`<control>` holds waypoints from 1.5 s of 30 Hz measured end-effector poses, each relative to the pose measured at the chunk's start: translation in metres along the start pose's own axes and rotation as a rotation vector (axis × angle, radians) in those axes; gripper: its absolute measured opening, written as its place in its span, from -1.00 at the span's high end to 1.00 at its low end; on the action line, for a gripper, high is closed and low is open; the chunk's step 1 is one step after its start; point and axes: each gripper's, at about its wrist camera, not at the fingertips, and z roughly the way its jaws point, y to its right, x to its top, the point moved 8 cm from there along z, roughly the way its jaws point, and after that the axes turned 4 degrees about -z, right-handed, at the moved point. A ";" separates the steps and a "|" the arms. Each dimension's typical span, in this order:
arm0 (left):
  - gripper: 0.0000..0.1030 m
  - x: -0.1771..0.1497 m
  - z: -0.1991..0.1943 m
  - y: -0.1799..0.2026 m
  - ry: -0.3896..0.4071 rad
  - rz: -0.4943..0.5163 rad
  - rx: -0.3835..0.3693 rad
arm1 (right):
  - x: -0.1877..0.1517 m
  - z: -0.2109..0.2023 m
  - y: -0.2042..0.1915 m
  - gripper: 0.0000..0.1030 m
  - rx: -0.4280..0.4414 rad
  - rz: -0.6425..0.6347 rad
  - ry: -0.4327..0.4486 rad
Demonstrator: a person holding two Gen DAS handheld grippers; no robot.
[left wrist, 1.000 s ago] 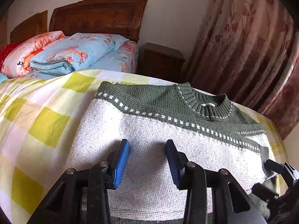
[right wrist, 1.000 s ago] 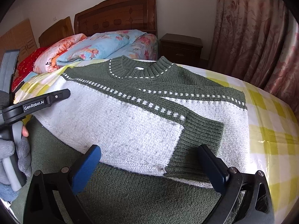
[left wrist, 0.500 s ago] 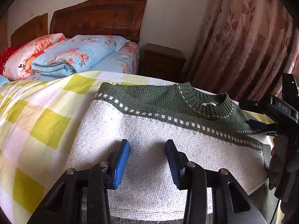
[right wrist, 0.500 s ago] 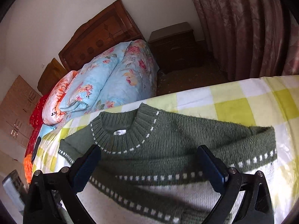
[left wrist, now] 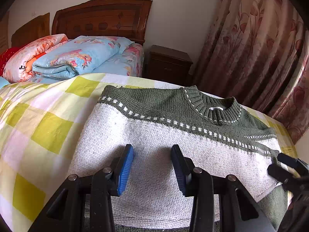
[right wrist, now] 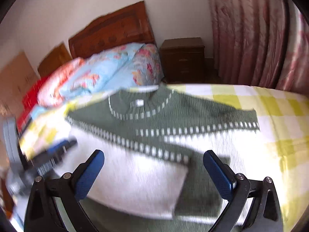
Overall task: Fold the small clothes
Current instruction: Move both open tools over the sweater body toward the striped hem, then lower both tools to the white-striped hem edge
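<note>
Both grippers hang with jaws apart over a green and white sweater spread on a checked bed cover.

The left gripper [left wrist: 152, 169] holds its blue pads [left wrist: 126, 171] part-way apart with nothing between them; under and just past them lies the white body of the sweater [left wrist: 173, 135], its green yoke and ribbed collar [left wrist: 218, 112] further out. The right gripper [right wrist: 154, 176] stands wide open and empty, its view blurred; below its fingers a sleeve lies folded across the white front, the collar beyond. Off the left fingers' far right the other gripper's black tip shows at the sweater's edge. The yellow checked cover [left wrist: 48, 127] spreads to the left, then folded quilts [left wrist: 77, 58], a wooden headboard [left wrist: 102, 19], a nightstand [left wrist: 170, 63] and pink curtains [left wrist: 256, 48].
</note>
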 end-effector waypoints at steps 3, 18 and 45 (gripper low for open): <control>0.19 0.000 -0.001 0.001 0.000 0.003 0.003 | -0.022 0.011 0.014 -1.00 -0.184 -0.103 -0.044; 0.19 -0.001 -0.001 0.001 0.001 -0.002 -0.005 | -0.040 -0.008 0.040 -1.00 -0.250 0.098 0.007; 0.01 -0.123 -0.119 -0.053 -0.091 0.093 0.142 | -0.156 -0.063 -0.049 -1.00 -0.081 -0.180 -0.130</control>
